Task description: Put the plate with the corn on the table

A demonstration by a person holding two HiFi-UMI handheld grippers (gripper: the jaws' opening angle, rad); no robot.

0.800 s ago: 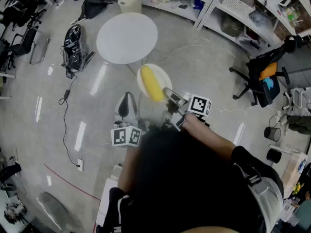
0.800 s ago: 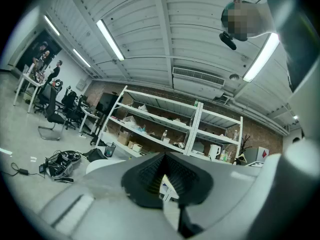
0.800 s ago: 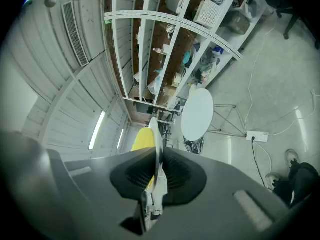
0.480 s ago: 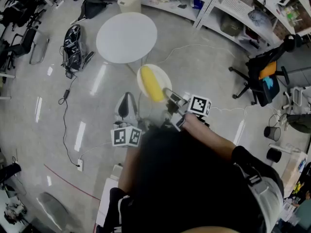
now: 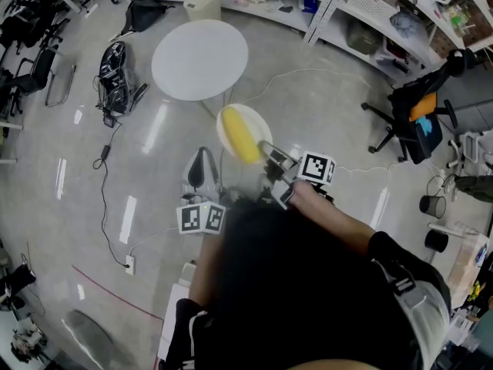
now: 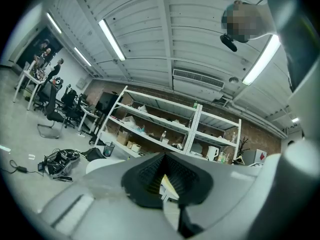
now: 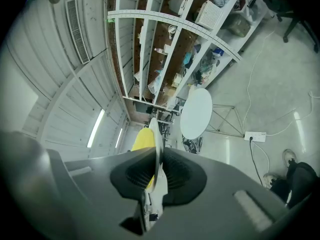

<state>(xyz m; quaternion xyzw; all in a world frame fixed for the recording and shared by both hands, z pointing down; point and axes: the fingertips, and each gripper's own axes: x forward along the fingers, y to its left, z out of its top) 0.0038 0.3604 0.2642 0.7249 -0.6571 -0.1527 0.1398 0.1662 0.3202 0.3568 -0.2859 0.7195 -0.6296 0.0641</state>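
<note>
Plate [image 5: 259, 122] with corn [image 5: 240, 134] unmoved, right hand-held gripper [image 5: 267, 148] clamping its rim, left hand-held gripper [image 5: 202, 157] closed empty, round table [image 5: 200, 58] beyond

You have no word, number or brand here that can be read. The right marker cube [image 5: 316, 168] behind your right fingers [image 7: 131, 176] and the left marker cube [image 5: 200, 217] behind your left fingers [image 6: 144, 176] bear only black-and-white square patterns. Far beyond your left fingers, a red diamond mark [image 6: 260, 155] on a pale box is too small to read.
</note>
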